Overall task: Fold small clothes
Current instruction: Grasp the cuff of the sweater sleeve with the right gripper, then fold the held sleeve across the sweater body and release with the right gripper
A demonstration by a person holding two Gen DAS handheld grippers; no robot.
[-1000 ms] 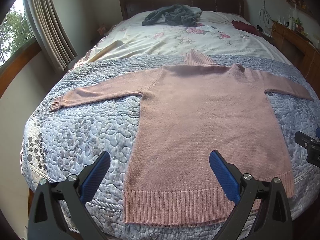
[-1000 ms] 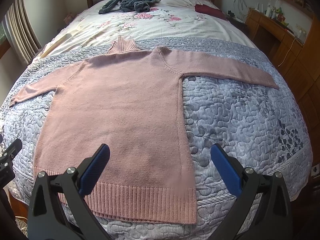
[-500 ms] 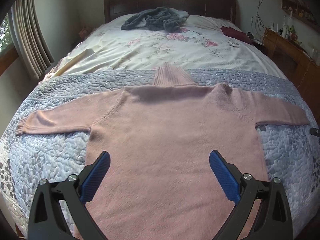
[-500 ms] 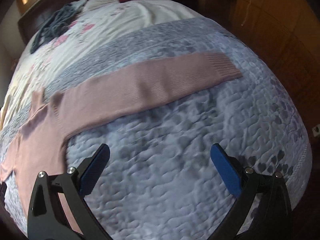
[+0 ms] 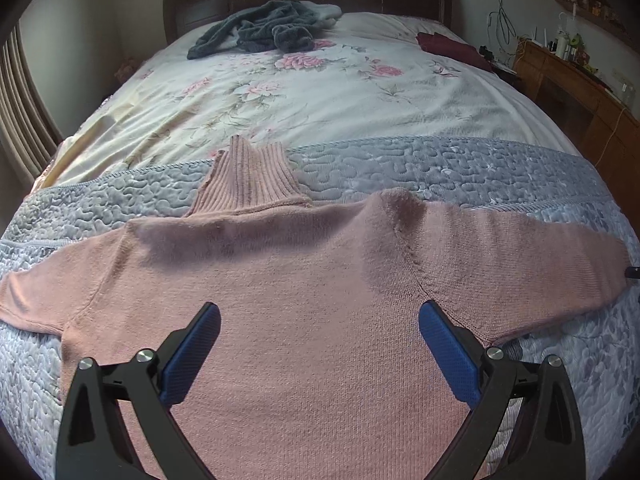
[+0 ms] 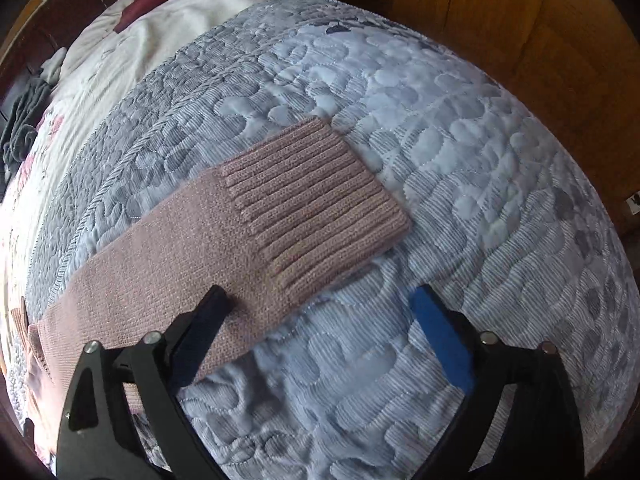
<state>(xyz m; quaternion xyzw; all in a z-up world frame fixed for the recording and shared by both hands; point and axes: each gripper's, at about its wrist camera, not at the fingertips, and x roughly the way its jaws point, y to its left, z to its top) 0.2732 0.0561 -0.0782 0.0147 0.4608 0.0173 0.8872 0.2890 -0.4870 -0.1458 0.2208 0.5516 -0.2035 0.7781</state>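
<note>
A pink knit sweater (image 5: 280, 280) lies flat on the grey quilt (image 5: 460, 168), its ribbed collar (image 5: 248, 178) pointing toward the headboard and both sleeves spread sideways. My left gripper (image 5: 319, 314) hovers open over the upper chest, nothing between its blue pads. In the right wrist view the right sleeve (image 6: 168, 264) ends in a ribbed cuff (image 6: 316, 200). My right gripper (image 6: 320, 300) is open just above that cuff's near edge, its left finger over the sleeve and its right finger over the quilt (image 6: 460, 160).
A dark grey garment (image 5: 260, 32) and a maroon cloth (image 5: 448, 48) lie near the headboard on the floral sheet (image 5: 320, 96). Wooden furniture (image 5: 580, 92) stands right of the bed; wooden panels (image 6: 520, 20) rise beyond the bed edge.
My left gripper moved forward from the hem to the upper chest. My right gripper swung right and came down close over the right sleeve cuff. Both stayed open.
</note>
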